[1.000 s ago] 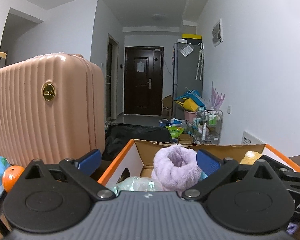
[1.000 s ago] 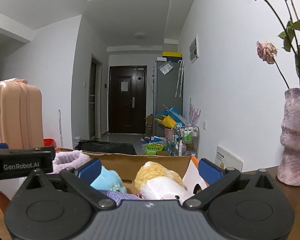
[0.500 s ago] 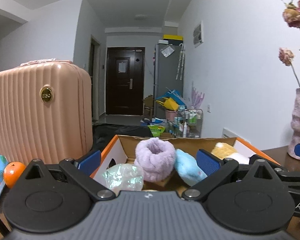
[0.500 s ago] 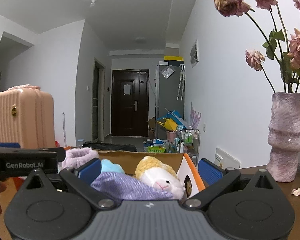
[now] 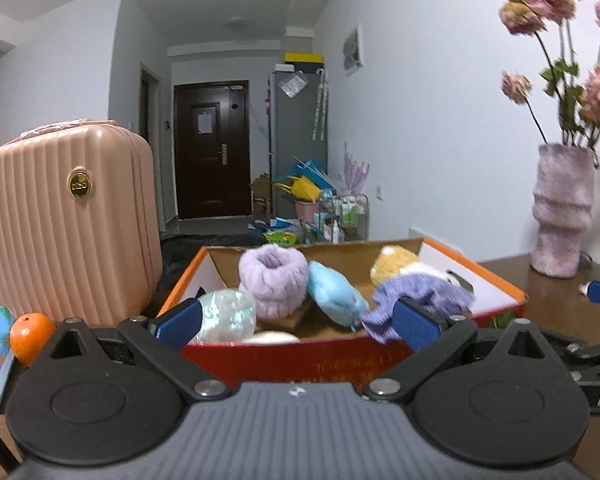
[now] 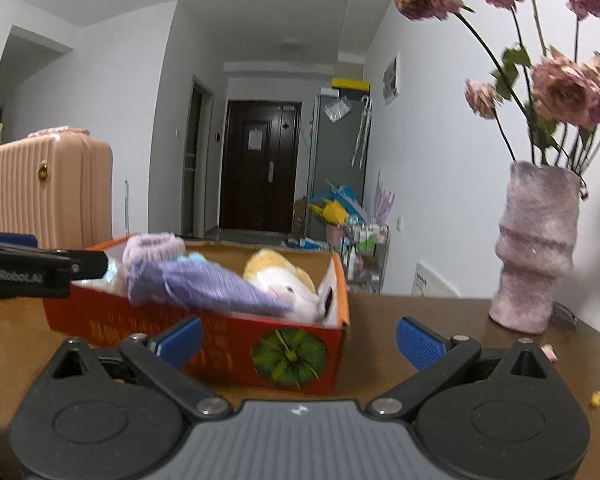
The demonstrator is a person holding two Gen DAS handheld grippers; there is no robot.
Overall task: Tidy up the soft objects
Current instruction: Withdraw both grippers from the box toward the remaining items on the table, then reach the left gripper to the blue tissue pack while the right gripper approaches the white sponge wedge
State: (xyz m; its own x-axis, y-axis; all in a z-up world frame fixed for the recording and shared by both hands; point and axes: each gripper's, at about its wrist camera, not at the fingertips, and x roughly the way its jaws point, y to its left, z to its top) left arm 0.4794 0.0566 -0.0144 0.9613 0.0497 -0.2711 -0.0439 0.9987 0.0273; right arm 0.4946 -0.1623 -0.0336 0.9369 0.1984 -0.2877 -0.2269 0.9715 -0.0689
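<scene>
Toys fill the orange box (image 6: pixel 228 340) on the brown table (image 6: pixel 440 320): a lilac fluffy ring (image 5: pixel 274 278) at 12 o'clock in the left view, a blue plush (image 5: pixel 334 294) just right of it, a yellow-and-white plush (image 6: pixel 284 280) and a purple knitted cloth (image 6: pixel 208 286) draped over the near wall. The left gripper (image 5: pixel 296 322) and the right gripper (image 6: pixel 298 338) both hang with fingers spread, empty, short of the box. A vase (image 6: pixel 536 248) of dried roses stands at 2 o'clock, a pink suitcase (image 5: pixel 64 216) at 9.

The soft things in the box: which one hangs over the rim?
The purple knitted cloth. It drapes over the near rim of the orange box, while the lilac fluffy ring, blue plush and yellow plush stay inside.
</scene>
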